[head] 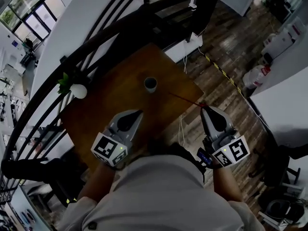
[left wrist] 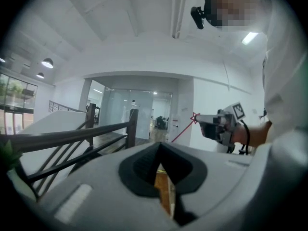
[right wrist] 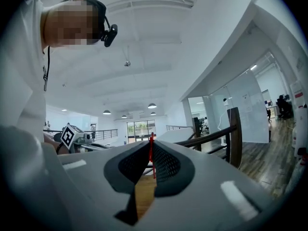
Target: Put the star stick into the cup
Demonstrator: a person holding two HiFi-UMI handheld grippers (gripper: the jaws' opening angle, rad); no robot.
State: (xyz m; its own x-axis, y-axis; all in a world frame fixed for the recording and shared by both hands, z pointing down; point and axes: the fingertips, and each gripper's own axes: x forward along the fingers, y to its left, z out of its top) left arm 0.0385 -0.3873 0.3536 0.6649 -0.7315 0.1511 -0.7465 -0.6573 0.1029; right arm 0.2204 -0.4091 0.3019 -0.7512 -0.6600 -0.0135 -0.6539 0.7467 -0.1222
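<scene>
- Holding the thin red star-tipped stick (head: 185, 99) in my right gripper (head: 205, 109), I have the jaws clamped near its star end. The long bare shaft points toward the small pale round cup (head: 150, 84), so I judge the free end will go in first.
- The cup stands upright near the middle of the brown wooden table (head: 110, 102). The stick's tip is above the tabletop and apart from the cup, not yet in it.
- My left gripper (head: 136, 113) hovers over the table's near side with its jaws drawn together on nothing, probably parked clear of the stick's path.
- Only the head view shows the cup and the gap left to close.
- The right gripper view shows the red shaft pinched between the dark pads. The left gripper view shows the star outline at the other gripper's tip.
</scene>
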